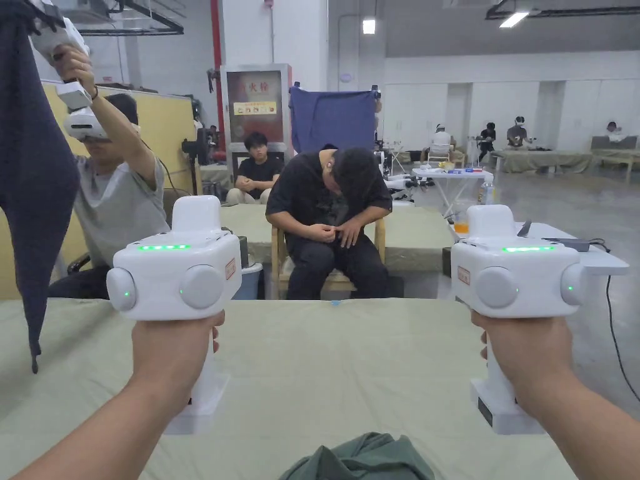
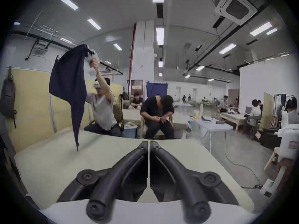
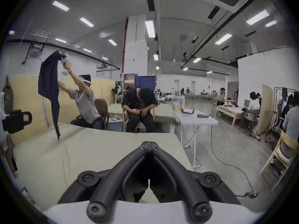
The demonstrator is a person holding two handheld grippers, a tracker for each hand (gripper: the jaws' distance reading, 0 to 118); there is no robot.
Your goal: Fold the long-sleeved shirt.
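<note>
Pre-grasp: left gripper [image 2: 148, 144] and right gripper [image 3: 149, 144] closed, empty, above desk [image 1: 325, 362]; next, open onto crumpled shirt [image 1: 362, 459].

Beyond the cloth-covered table [image 1: 312, 350], a seated person [image 1: 328, 219] bows forward; another [image 1: 115, 194] lifts a dark garment [image 1: 31, 175].

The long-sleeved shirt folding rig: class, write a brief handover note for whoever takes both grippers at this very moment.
Left gripper: jaws shut, empty, held level above the table.
Right gripper: jaws shut, empty, held level above the table.
Shirt: a crumpled green garment lies at the table's near edge, between the person's arms, below both grippers; neither touches it.
Done: nothing visible, no fold made.
Left: probably lower the grippers, spread the garment flat, then fold sleeves and body.
Note: a person across the table is lifting a dark garment; not ours.
</note>
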